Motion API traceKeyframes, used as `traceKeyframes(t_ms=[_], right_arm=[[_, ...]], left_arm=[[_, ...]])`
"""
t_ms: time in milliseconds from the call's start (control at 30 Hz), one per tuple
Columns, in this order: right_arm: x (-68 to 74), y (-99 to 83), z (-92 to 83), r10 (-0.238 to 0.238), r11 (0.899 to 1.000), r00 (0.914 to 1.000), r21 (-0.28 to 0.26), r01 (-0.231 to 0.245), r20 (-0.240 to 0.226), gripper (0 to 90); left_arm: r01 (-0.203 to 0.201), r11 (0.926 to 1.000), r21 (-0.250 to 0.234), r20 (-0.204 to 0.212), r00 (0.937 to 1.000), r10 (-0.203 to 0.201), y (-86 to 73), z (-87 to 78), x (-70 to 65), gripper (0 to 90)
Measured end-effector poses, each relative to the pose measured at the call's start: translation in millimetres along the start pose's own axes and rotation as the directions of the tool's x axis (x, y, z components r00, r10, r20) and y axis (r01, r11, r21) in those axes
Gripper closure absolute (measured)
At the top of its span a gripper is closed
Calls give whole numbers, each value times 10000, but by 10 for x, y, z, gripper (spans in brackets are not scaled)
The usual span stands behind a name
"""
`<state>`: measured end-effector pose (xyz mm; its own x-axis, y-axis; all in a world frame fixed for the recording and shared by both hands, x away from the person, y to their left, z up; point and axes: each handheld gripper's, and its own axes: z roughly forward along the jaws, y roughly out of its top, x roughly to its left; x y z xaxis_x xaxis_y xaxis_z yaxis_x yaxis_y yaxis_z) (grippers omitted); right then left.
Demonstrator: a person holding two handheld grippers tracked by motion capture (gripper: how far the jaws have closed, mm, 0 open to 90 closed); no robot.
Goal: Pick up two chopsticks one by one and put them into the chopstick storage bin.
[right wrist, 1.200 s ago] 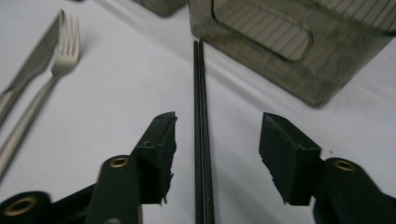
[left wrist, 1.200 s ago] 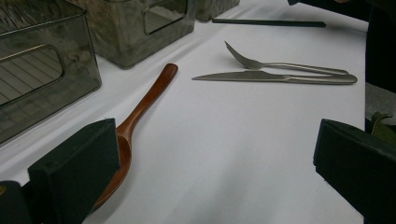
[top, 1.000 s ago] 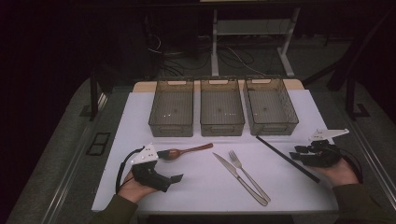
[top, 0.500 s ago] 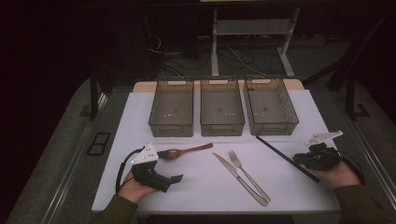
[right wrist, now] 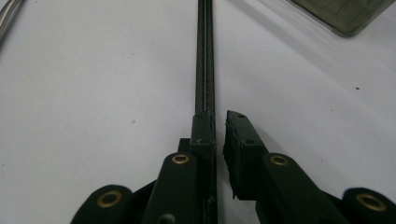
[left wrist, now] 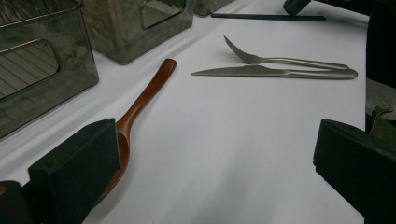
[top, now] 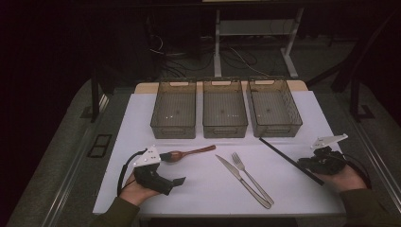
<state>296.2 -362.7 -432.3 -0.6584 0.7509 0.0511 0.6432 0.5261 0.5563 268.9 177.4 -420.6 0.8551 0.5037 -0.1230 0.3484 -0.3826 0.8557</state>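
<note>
I see 3 smoky clear bins [top: 225, 113] standing side by side along the far edge of the worktop [top: 203, 189], which carries a white sheet. A wooden spoon [top: 187, 153] lies in front of the left bin, its bowl toward the left. Near the middle, a steel knife [top: 241, 180] and a fork [top: 253, 178] lie close alongside each other, both slanting toward the near right. Beyond the worktop I make out cables on a dark floor.

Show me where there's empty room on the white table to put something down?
Bare patches: left of the wooden spoon, and between the fork and the black stick. Crowded: the three bins at the back, and the knife right beside the fork.
</note>
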Motion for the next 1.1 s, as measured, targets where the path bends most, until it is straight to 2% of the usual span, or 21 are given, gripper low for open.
traceKeyframes(t_ms=[400,933,1100], right_arm=[[-24,-45,17,-106,9998,9999,196,106,33,800],[-35,-86,9,-328,9995,9994,18,328,-107,843],[-47,-93,1,-243,9997,9995,-26,242,-197,844]], left_arm=[[0,10000,-1,8,10000,0,-1,2,-1,0],[-39,10000,3,23,10000,39,-1,5,-3,0],[-23,10000,19,39,10000,23,-2,6,-4,0]])
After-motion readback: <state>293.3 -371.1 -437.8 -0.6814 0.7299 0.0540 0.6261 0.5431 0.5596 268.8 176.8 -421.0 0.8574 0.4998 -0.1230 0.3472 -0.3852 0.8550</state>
